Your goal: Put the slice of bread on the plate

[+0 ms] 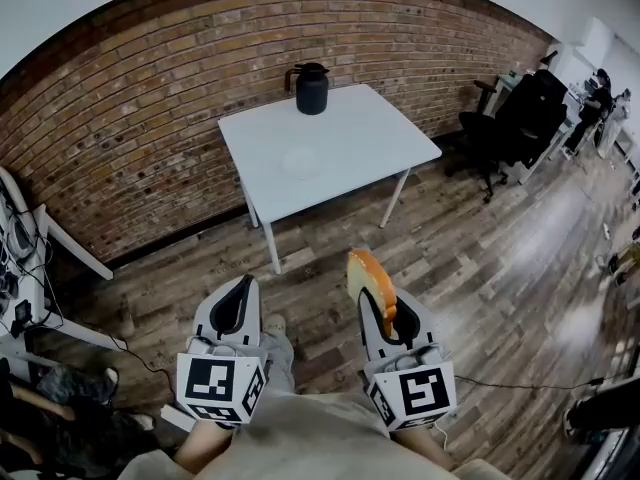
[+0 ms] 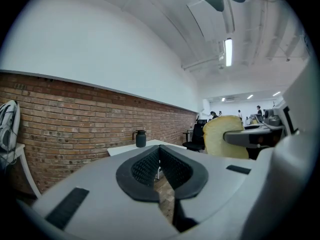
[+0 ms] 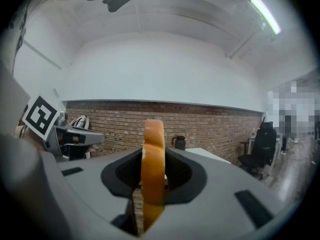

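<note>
At bottom of head view, both grippers are held out side by side over the person's legs [image 1: 290,428], pointing toward the table.

Right gripper [image 1: 378,313]: jaws partly closed, pinching the bread [image 1: 367,274] by its lower part. Pads press on both faces. Slice stands upright, its orange-brown crust edge toward the gripper's own camera and its pale face toward the left gripper. Top of slice rises clear above the jaw tips.

Left gripper [image 1: 241,293]: jaws pressed together, tips meeting, nothing between them. Sits near the right one, not touching it.

Surface: white square table [image 1: 380,133] ahead, well apart from both grippers, with open floor between. Plate [image 1: 302,161] near the table's middle, white on white and faint. Dark jug [image 1: 311,88] with handle at the far edge, behind the plate and apart from it. Bread is well short of the plate, in the air over the floor.

Room: brick wall [image 1: 150,118] behind the table, with plain white wall above it. Wood-plank floor [image 1: 480,258]. Black office chair [image 1: 525,118] right of the table, with desks [image 1: 600,108] beyond it. White chair [image 1: 60,238] at left by the wall, with cables [image 1: 130,353] on the floor near it. Strip light [image 2: 228,52] on the ceiling, seen in the left gripper view.
</note>
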`<action>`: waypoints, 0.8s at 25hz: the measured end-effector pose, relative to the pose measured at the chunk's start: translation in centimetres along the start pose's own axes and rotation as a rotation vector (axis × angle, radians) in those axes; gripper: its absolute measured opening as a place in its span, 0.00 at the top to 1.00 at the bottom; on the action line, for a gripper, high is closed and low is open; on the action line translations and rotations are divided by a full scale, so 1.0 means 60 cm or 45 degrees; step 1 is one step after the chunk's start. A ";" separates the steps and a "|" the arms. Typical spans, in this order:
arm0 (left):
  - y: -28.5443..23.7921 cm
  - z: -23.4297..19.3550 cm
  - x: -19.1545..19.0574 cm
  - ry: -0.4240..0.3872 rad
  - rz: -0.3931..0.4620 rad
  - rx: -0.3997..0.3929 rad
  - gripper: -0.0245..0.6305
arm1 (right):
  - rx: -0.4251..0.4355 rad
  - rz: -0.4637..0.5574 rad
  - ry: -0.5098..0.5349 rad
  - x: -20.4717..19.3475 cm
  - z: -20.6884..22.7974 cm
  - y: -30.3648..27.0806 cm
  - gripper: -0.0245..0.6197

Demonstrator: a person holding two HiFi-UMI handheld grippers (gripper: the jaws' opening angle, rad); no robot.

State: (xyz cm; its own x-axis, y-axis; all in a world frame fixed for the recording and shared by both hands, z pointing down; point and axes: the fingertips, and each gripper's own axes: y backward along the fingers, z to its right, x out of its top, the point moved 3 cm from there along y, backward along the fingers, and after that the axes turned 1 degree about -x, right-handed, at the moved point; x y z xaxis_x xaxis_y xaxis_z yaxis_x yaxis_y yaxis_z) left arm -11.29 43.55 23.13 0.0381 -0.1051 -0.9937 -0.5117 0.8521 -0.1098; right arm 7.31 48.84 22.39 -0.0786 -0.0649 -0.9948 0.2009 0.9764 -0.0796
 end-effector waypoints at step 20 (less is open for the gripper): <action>-0.482 -0.217 0.038 0.005 -0.062 -0.232 0.95 | -0.132 -0.108 0.004 0.016 0.107 -0.489 0.81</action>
State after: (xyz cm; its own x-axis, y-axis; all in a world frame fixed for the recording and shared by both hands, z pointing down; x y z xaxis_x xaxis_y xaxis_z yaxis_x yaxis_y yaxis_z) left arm -7.57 11.96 24.35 0.0637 -0.1464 -0.9872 -0.6562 0.7391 -0.1520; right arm 7.63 18.81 23.35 -0.0940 -0.1475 -0.9846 0.0911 0.9835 -0.1560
